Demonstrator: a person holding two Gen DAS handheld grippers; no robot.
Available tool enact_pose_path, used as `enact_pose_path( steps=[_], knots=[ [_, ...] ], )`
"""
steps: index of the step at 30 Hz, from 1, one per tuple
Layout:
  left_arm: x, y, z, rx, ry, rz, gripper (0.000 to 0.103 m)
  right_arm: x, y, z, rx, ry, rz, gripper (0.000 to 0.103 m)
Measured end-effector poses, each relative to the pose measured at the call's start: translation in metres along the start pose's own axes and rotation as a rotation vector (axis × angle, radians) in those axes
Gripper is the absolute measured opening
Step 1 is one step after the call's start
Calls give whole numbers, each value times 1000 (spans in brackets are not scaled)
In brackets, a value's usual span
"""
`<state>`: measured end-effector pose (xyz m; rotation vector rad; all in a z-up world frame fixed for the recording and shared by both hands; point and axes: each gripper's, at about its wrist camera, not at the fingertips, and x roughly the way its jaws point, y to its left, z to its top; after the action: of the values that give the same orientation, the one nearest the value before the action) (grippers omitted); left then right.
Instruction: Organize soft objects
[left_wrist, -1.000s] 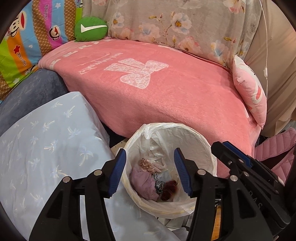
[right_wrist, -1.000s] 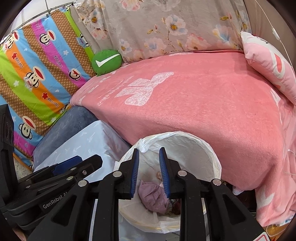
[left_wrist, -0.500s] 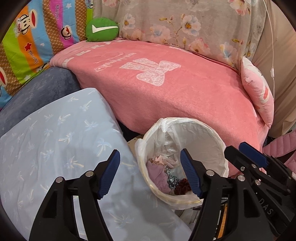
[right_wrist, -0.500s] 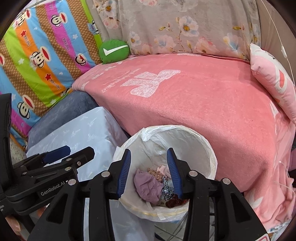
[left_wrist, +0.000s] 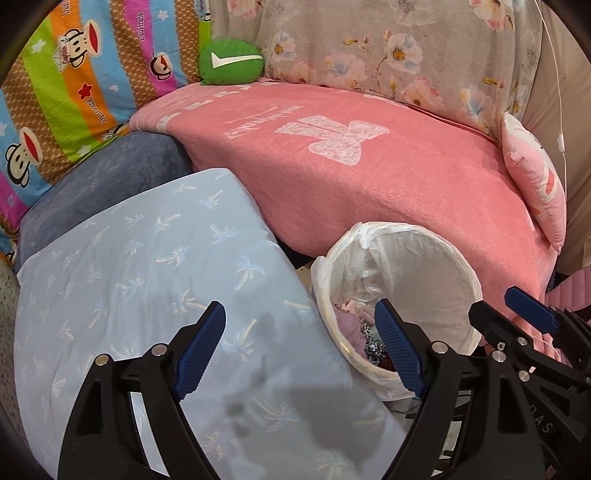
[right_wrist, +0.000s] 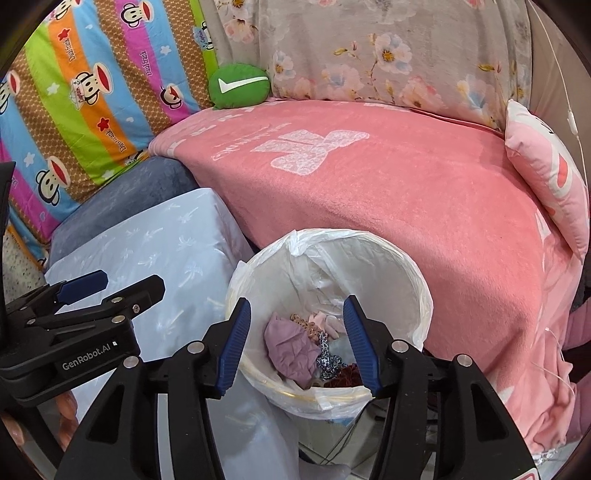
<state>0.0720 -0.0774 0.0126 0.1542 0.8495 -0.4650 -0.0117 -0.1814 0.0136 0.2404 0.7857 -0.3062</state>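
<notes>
A white bin lined with a plastic bag (right_wrist: 388, 273) (left_wrist: 436, 266) stands in front of the pink bed. Several soft items lie at its bottom, among them a mauve cloth (right_wrist: 291, 350), a leopard-print scrunchie (right_wrist: 327, 356) and a dark red one (right_wrist: 345, 376). My right gripper (right_wrist: 299, 343) hangs open above the bin's mouth with nothing between its fingers. My left gripper (left_wrist: 301, 349) is open and empty over the edge of a light blue palm-print pillow (left_wrist: 147, 280), left of the bin. A green check-mark cushion (left_wrist: 231, 61) (right_wrist: 240, 85) sits at the back of the bed.
A pink blanket (right_wrist: 406, 184) covers the bed. A pink pillow (right_wrist: 546, 170) leans at its right end, a floral cushion (right_wrist: 369, 48) along the back, a striped monkey-print quilt (right_wrist: 74, 96) at the left. A dark blue cushion (left_wrist: 103, 177) lies under the light blue pillow.
My right gripper has opened wide over the bin. My left gripper has widened and shifted left, from over the bin to over the light blue pillow. Both views have pulled back slightly.
</notes>
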Motion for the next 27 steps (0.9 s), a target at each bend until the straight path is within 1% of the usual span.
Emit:
enact_pose_path(
  steps=[3, 8, 11, 13, 20, 22, 27],
  knots=[
    [-1, 2, -4, -3, -1, 14, 85, -2, 4, -3, -20, -6, -16, 60],
    [-4, 5, -10, -3, -4, 31, 88, -5, 7, -6, -30, -13, -21, 63],
    [-4, 6, -12, -1, -3, 41, 88, -5, 8, -7, -35, -11, -25, 67],
    [-4, 6, -14, -1, 0, 47, 88, -4, 9, -8, -44, -9, -34, 72],
    [-3, 5, -18, 3, 8, 60, 88, -3, 9, -14, -55, 4, -47, 79],
    [-2, 4, -20, 5, 11, 64, 88, -3, 9, -15, -55, 7, -49, 84],
    [-1, 3, -21, 6, 17, 70, 88, -1, 6, -18, -50, 21, -60, 85]
  ],
)
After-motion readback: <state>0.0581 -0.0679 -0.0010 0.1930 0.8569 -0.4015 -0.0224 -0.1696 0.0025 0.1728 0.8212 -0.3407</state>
